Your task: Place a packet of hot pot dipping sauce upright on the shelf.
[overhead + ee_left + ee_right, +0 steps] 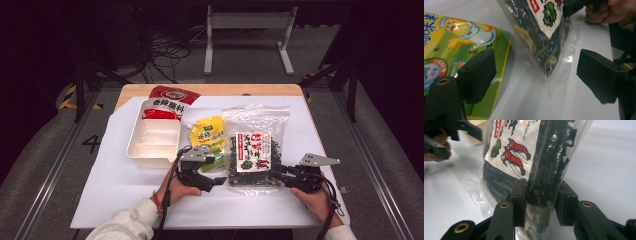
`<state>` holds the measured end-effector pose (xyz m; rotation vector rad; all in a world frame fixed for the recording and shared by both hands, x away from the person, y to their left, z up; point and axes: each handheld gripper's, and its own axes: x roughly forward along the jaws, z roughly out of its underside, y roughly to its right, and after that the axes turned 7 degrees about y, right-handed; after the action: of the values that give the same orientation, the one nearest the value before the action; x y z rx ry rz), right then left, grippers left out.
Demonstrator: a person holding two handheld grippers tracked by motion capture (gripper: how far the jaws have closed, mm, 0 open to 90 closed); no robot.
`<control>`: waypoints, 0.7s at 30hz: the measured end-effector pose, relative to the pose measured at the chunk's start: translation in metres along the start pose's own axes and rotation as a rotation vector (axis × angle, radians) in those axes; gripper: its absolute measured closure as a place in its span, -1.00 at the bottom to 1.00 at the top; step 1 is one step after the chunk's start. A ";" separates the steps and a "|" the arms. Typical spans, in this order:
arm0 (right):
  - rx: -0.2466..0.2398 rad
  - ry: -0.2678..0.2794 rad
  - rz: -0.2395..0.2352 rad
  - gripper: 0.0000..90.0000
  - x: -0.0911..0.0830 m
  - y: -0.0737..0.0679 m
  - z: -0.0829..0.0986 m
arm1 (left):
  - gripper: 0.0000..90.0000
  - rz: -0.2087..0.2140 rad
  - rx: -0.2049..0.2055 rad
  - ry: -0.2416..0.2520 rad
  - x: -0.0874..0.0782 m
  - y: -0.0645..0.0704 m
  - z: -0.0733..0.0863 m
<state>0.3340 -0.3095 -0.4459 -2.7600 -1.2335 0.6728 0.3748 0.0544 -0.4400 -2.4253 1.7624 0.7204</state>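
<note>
A clear bag of dark dried seaweed (pixel 252 150) with a shrimp label lies at the table's centre right. My right gripper (pixel 277 173) holds its near right edge. In the right gripper view both jaws (pixel 540 195) press on the bag (pixel 509 147). My left gripper (pixel 219 180) is at the bag's near left corner. In the left gripper view its jaws (pixel 536 72) stand wide open around the bag's corner (pixel 544 27) without touching it. One jaw hangs over a yellow sauce packet (pixel 456 32), which lies left of the bag (pixel 207 132).
A white divided tray (pixel 131 145) sits at the left, with a red packet (pixel 167 100) lying over its far end. A white sheet (pixel 115 195) covers the wooden table. Cables and a grey stand are on the floor beyond.
</note>
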 end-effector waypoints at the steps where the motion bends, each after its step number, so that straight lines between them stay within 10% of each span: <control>1: 0.000 0.000 0.000 0.43 0.000 0.000 0.000 | -0.63 0.003 -0.018 0.004 0.004 -0.001 -0.001; 5: -0.042 0.018 -0.030 0.43 0.003 -0.009 -0.001 | -0.52 0.039 -0.081 0.039 0.013 -0.008 -0.001; 21: -0.122 0.034 -0.040 0.52 0.013 -0.043 -0.014 | 0.23 0.078 0.014 0.148 -0.008 0.002 -0.014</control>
<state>0.3169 -0.2693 -0.4291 -2.8215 -1.3630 0.5638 0.3756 0.0559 -0.4238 -2.4712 1.9178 0.5454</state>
